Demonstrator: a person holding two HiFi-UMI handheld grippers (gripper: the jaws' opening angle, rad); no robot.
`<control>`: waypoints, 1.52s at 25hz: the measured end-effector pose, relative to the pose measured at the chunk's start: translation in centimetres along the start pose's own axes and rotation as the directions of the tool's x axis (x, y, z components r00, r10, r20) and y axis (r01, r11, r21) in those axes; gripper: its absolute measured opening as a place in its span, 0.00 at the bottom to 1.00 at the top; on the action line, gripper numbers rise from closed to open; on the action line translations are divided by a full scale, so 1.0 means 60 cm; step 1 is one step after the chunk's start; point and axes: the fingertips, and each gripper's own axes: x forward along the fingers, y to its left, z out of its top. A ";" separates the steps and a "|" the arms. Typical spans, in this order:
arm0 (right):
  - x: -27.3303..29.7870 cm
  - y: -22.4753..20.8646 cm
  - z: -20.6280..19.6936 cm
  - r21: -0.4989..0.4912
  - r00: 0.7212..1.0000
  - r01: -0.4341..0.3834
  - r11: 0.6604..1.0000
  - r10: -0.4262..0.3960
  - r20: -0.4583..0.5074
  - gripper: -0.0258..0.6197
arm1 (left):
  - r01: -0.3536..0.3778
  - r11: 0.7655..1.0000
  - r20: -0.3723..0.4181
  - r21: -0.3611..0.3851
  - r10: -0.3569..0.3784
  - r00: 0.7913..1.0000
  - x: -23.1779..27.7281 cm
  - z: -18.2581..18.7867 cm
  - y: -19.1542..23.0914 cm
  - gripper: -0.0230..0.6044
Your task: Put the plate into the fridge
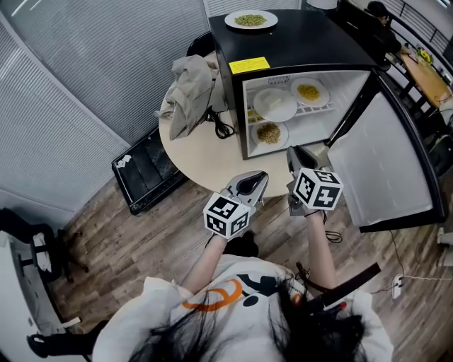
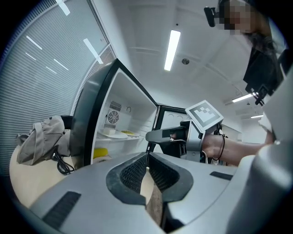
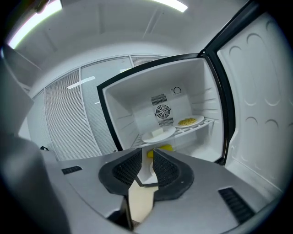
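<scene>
**Both grippers held before the open fridge; the plate stands on its top**

The mini fridge (image 1: 297,49) sits on a round, pale surface (image 1: 202,159). Its door (image 1: 386,162) is swung wide to the person's right. The task's plate of greenish food (image 1: 250,19) rests on the black top of the fridge, near the back edge. It is well apart from both grippers, and neither touches it. A yellow label (image 1: 249,66) lies on the same top, near the front edge.

Inside the fridge, two plates share the wire shelf: a white plate with a pale item (image 1: 274,104) on the left and a plate of yellow food (image 1: 308,91) on the right. A third plate, with brownish food (image 1: 268,132), lies on the fridge floor below them.

The left gripper (image 1: 256,185) is held in the air over the near edge of the surface. Its fingers (image 2: 137,171) are pressed together at the tips, and nothing is between them. The right gripper (image 1: 301,157) is held just in front of the fridge opening, beside the left one. Its fingers (image 3: 165,170) are drawn close with a narrow gap between them, and they hold nothing.

A crumpled beige cloth (image 1: 187,88) lies on the surface to the left of the fridge. A black cable (image 1: 221,127) lies beside it. A black case (image 1: 148,170) lies on the wooden floor by the surface.
</scene>
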 end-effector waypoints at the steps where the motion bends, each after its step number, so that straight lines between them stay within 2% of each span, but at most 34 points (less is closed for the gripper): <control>1: -0.009 0.001 -0.007 0.006 1.000 -0.003 1.000 0.003 -0.001 0.17 | -0.002 1.000 0.002 0.000 0.002 1.000 -0.003 -0.002 -0.007 0.06; 9: -0.097 0.014 -0.059 0.068 1.000 -0.031 0.997 0.031 -0.004 0.10 | -0.018 1.000 0.005 -0.001 0.018 1.000 -0.030 -0.023 -0.068 0.06; 21: -0.239 0.041 -0.149 0.063 0.997 -0.061 0.996 0.064 -0.042 0.08 | -0.039 0.999 0.027 -0.021 0.040 0.999 -0.087 -0.059 -0.181 0.06; 27: -0.300 0.060 -0.177 0.068 0.995 -0.086 0.994 0.089 -0.041 0.08 | -0.045 0.999 0.018 -0.022 0.045 0.999 -0.125 -0.089 -0.240 0.06; 38: -0.380 0.101 -0.207 0.076 0.990 -0.139 0.987 0.140 -0.014 0.07 | -0.079 0.997 0.027 -0.016 0.080 0.996 -0.192 -0.113 -0.296 0.06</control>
